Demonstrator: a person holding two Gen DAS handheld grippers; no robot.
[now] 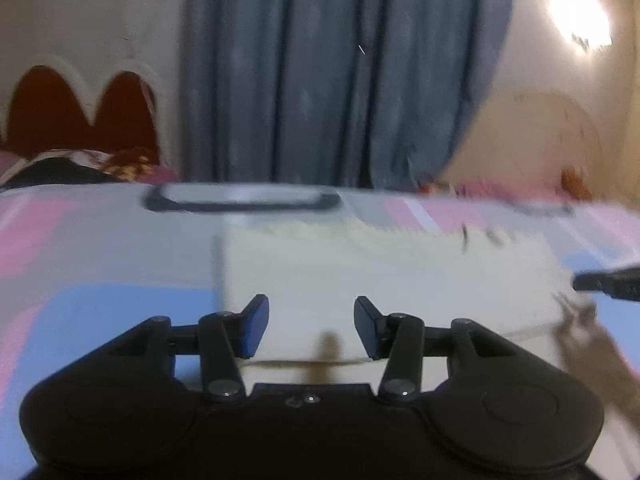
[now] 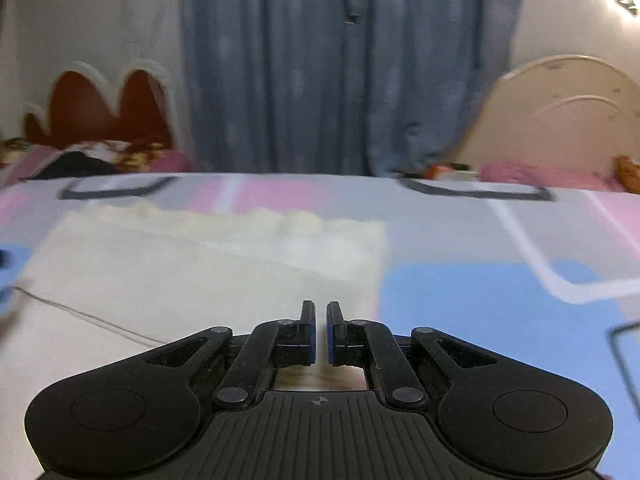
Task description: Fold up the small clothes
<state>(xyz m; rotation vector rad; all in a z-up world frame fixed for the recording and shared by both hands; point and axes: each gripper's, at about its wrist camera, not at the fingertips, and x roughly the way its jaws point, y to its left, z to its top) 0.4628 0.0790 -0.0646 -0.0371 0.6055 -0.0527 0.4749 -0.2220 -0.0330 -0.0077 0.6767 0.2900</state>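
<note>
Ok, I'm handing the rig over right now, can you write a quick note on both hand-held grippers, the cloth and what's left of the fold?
Left hand-held gripper: open, nothing between its pads, over the near edge of the cream cloth.
Right hand-held gripper: shut, over the near right part of the cloth; whether it pinches fabric cannot be told.
The cloth lies flat on the pink, blue and grey bedsheet, with a ruffled far edge and a loose thread on its near left side.
Done: it looks like a neat rectangle, possibly folded once already.
Left: probably another fold, then smoothing.
</note>
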